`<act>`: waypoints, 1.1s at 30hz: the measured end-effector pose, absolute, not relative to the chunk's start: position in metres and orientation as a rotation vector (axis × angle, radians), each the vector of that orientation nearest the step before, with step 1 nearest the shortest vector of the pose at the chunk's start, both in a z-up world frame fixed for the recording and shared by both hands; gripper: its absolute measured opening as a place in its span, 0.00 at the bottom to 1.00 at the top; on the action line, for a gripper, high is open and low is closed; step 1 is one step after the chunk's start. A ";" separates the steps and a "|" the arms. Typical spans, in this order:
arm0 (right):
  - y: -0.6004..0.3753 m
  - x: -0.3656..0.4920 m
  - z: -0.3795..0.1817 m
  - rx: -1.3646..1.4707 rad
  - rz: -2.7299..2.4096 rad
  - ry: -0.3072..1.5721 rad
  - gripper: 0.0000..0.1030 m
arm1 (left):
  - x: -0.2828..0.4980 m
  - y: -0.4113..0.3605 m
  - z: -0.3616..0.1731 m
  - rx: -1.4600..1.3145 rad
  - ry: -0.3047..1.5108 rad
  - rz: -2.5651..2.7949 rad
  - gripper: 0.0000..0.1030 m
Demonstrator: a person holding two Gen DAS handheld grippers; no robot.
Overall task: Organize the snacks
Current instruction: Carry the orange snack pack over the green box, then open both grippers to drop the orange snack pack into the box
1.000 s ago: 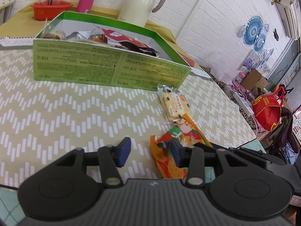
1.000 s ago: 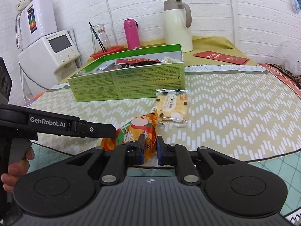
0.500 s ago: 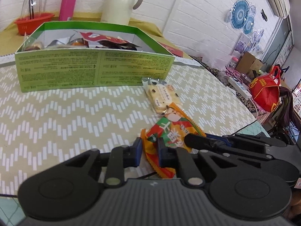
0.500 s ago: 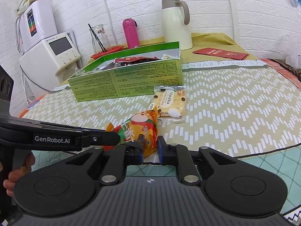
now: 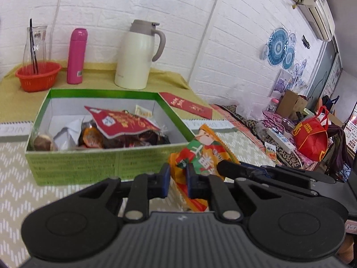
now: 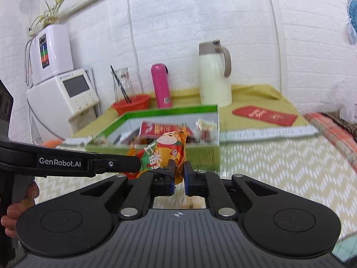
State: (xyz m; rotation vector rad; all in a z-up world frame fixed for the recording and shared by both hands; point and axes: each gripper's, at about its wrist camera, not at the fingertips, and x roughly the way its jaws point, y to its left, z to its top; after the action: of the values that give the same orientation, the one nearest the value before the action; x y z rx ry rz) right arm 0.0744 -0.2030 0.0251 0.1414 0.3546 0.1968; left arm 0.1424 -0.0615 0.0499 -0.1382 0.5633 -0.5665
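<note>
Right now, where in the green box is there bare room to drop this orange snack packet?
The green box shows bare floor along its far wall, behind the red packet, and in the far left corner. The near half is crowded with wrappers. The orange snack packet hangs in front of its near right corner.

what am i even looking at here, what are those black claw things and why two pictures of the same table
Those are not robot arms. A person holds a handheld two-finger gripper in each hand, and each gripper carries a wide-angle camera looking along its fingers, so there is one picture per hand.

The left gripper and the right gripper are both shut on the same orange snack packet, lifted in front of an open green box that already holds other snacks. The box sits on a table with a zigzag cloth.

Behind it stand a cream thermos jug, a pink bottle and a red basket.
</note>
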 end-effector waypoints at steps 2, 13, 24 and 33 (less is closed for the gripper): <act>-0.204 0.088 0.031 0.143 0.193 0.332 0.15 | 0.156 -0.064 0.058 -0.138 0.549 -0.557 0.07; -0.209 0.153 0.029 0.148 0.192 0.325 0.15 | 0.232 -0.073 0.060 -0.170 0.586 -0.499 0.07; -0.197 0.195 0.000 0.150 0.220 0.443 0.16 | 0.282 -0.068 0.024 -0.180 0.673 -0.419 0.08; -0.180 0.216 -0.005 0.070 0.203 0.453 0.18 | 0.300 -0.066 0.015 -0.176 0.684 -0.367 0.08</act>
State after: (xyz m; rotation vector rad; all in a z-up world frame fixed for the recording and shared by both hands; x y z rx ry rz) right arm 0.2162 -0.1798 -0.0053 0.0702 0.4526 0.2032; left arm 0.3000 -0.0660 0.0154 -0.1760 0.6835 -0.3668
